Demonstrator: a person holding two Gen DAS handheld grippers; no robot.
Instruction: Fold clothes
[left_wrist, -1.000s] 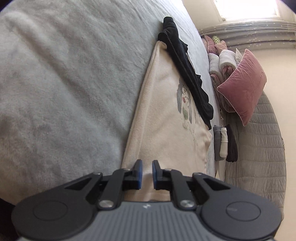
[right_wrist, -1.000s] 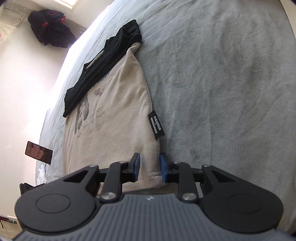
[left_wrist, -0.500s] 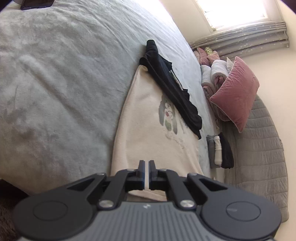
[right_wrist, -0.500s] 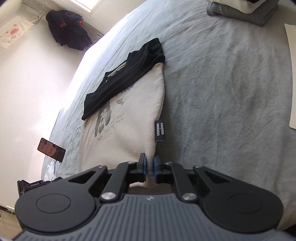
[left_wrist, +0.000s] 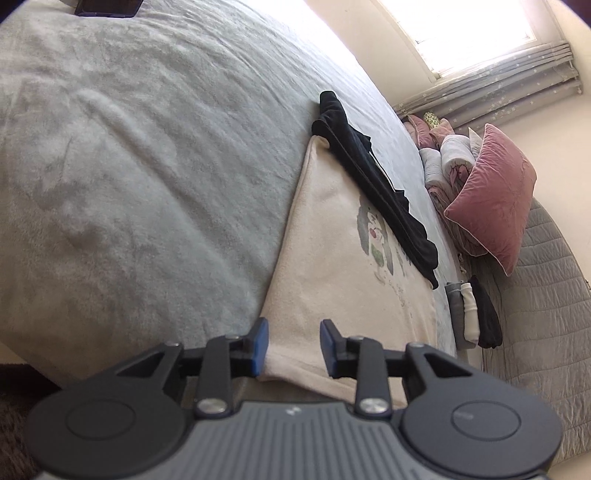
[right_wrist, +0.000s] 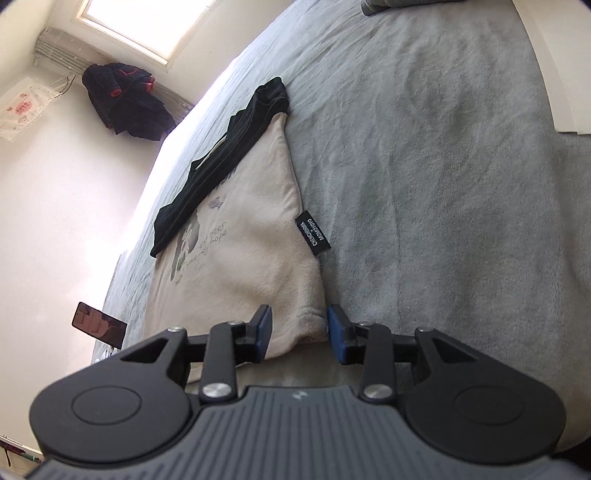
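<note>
Bedroom with a bright window and a big bed under a fuzzy grey blanket, that's what I'm looking at from both wrist cams. The cream sweater is lying flat on the blanket, folded into a narrow shape with a little cartoon print on it, and its black sleeves and collar are folded across the far end. Left tool is sitting at the near left corner of the cream hem, jaws opening right now, cloth in the gap between the blue pads but the pads aren't pinching it as far as I can see, so it's let go. Same deal on the right tool: jaws spreading, the near right corner of the sweater bunched a bit between the pads, not clamped. From the right cam you can see a black label sticking off the sweater's right edge onto the blanket. Over by the headboard side there's a pink cushion leaning on a pile of rolled-up bedding, and a small stack of folded clothes near the bed's edge. There's a phone propped at the left edge of the bed, and a dark jacket hanging on the wall next to the window.
</note>
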